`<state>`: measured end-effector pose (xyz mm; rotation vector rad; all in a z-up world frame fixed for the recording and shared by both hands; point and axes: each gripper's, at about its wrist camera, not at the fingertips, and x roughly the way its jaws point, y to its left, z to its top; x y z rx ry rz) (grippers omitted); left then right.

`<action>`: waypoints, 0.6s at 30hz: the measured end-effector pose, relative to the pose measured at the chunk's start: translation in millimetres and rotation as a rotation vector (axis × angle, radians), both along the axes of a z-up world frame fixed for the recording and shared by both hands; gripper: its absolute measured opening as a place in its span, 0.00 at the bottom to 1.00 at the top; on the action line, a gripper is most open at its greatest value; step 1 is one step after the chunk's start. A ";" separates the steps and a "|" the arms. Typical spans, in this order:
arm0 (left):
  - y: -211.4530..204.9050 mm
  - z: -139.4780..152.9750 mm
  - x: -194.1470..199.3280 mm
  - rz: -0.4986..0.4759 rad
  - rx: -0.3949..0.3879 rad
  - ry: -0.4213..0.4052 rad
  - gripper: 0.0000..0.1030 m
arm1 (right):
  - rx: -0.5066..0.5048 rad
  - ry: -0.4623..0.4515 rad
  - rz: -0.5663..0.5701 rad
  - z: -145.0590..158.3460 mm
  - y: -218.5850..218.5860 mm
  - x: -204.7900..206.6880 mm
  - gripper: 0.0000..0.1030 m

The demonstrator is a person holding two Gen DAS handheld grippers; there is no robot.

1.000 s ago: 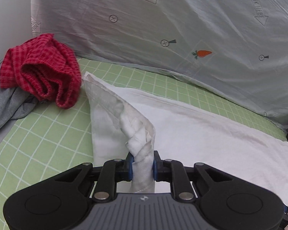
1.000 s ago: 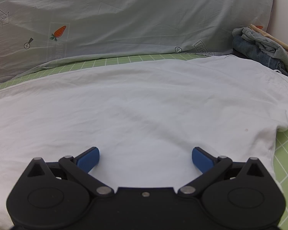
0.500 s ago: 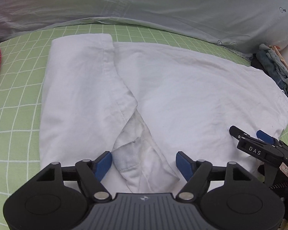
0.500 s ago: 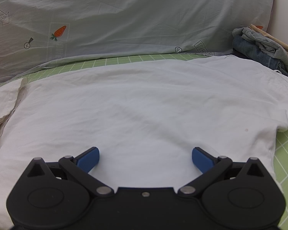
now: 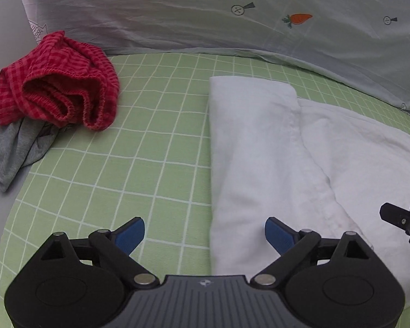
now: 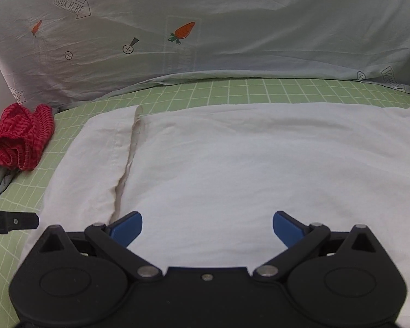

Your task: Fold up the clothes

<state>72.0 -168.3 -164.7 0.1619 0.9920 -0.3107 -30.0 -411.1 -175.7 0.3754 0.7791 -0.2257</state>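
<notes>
A white garment (image 5: 259, 147) lies flat on the green checked sheet (image 5: 139, 147), its left part folded over as a long flap with a straight left edge. My left gripper (image 5: 205, 232) hovers open over that left edge, nothing between its blue pads. In the right wrist view the same white garment (image 6: 246, 169) fills the middle, the folded flap (image 6: 95, 161) at its left. My right gripper (image 6: 207, 227) stands open just above the cloth, holding nothing. Its tip (image 5: 401, 218) shows at the right edge of the left wrist view.
A crumpled red checked garment (image 5: 60, 82) lies on a grey one (image 5: 13, 145) at the far left. A pale grey cover with carrot prints (image 6: 205, 32) rises behind the sheet. The left gripper's black tip (image 6: 11, 222) enters the right wrist view at the left.
The left gripper let go of the white cloth, laid it as a folded flap, then drew back left over the fold's edge. The right gripper swung left; the jeans pile left its view.
</notes>
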 end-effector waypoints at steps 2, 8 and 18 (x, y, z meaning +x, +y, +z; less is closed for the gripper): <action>8.0 -6.1 6.4 0.014 -0.009 0.027 0.92 | 0.039 -0.014 0.051 4.4 11.7 18.2 0.92; 8.0 -19.5 9.1 0.038 -0.002 0.067 0.94 | 0.166 -0.015 0.160 -7.4 38.7 64.8 0.57; 14.0 -30.5 15.8 0.069 -0.033 0.115 1.00 | 0.428 -0.012 0.039 -28.2 17.1 72.6 0.36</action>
